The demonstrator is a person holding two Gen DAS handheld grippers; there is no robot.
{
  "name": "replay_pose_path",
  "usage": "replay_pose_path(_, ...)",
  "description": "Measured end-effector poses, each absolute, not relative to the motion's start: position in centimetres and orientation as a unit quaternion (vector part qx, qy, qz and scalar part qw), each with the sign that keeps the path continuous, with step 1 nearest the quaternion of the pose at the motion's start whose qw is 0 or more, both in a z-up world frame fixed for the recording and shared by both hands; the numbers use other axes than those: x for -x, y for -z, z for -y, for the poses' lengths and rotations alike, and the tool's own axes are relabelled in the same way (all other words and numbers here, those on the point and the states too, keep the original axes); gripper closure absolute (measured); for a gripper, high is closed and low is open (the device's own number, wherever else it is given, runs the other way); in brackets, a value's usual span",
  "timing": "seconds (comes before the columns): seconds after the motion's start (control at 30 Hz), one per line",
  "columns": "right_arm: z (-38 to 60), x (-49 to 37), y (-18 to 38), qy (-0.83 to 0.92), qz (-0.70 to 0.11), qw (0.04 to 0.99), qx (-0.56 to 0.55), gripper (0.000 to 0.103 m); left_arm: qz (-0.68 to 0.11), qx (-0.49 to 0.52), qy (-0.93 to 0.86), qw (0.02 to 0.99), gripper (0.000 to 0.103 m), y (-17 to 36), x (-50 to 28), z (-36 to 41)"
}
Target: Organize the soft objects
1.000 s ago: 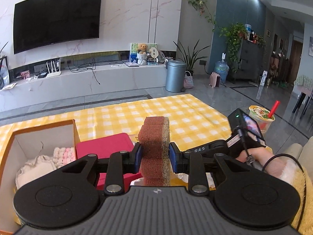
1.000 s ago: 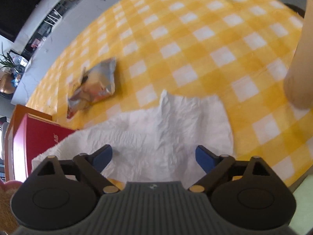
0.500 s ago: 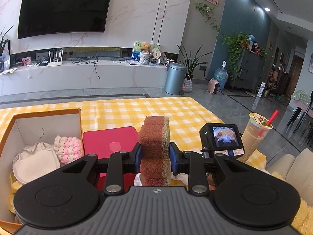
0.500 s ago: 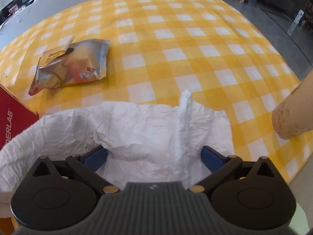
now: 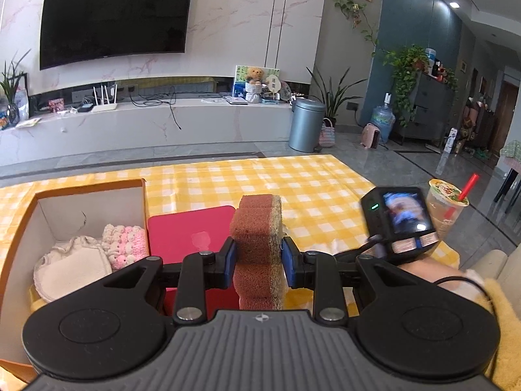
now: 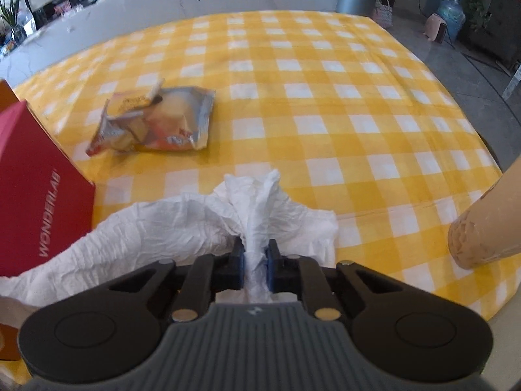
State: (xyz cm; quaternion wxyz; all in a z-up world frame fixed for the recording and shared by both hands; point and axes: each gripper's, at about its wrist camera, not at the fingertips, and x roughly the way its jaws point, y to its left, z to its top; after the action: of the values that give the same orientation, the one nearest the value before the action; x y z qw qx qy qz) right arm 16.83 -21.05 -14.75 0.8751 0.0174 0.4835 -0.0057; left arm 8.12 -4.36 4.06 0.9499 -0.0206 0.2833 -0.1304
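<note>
From the left wrist view, the left tool (image 5: 258,262) is clamped on a brown and tan sponge (image 5: 257,247), which stands upright between the blue pads above the red box lid (image 5: 192,231). Just left of that lid sits the open cardboard box (image 5: 88,195), already holding a cream cloth pouch (image 5: 70,268) and a pink crocheted piece (image 5: 123,244); the far half of the box floor is bare. A cup with a red straw (image 5: 447,207) stands at the desk's right edge. From the right wrist view, the right tool (image 6: 255,265) has its jaws closing on a bunched ridge of the white tissue (image 6: 182,224), with the pads already pinching the paper; the rest of the sheet is spread over the yellow checked desk (image 6: 325,97) and lies against the red lid. A crumpled snack bag (image 6: 153,120) lies farther out. To do this pickup well, I would lift slowly and straight up so the thin tissue gathers rather than tears, keep it clear of the cup, and hold the sponge steady until the box is reached.
</note>
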Motion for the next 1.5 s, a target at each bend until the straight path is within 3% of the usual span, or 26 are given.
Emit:
replay_pose_path(0.43, 24.2, -12.2, 5.3, -0.07, -0.344, 0.925, -0.145, 0.093, -0.272, 0.012, 0.098, 0.957, 0.071, -6.6, -6.9, 3.5)
replay_pose_path(1.13, 18.8, -6.4, -3.4, -0.127, -0.212, 0.963, -0.109, 0.093, -0.208, 0.042, 0.009, 0.977, 0.071, -10.0, -6.0, -6.3)
replay_pose_path(1.3, 14.9, -4.6, -7.3, -0.163, -0.164, 0.968, -0.098, 0.093, -0.21, 0.056, -0.025, 0.976, 0.071, -9.7, -6.5, -9.4)
replay_pose_path(1.5, 7.5, -5.0, -9.2, -0.173, -0.172, 0.969, -0.03, 0.093, -0.229, 0.103, -0.03, 0.968, 0.071, -8.5, -6.7, -12.8)
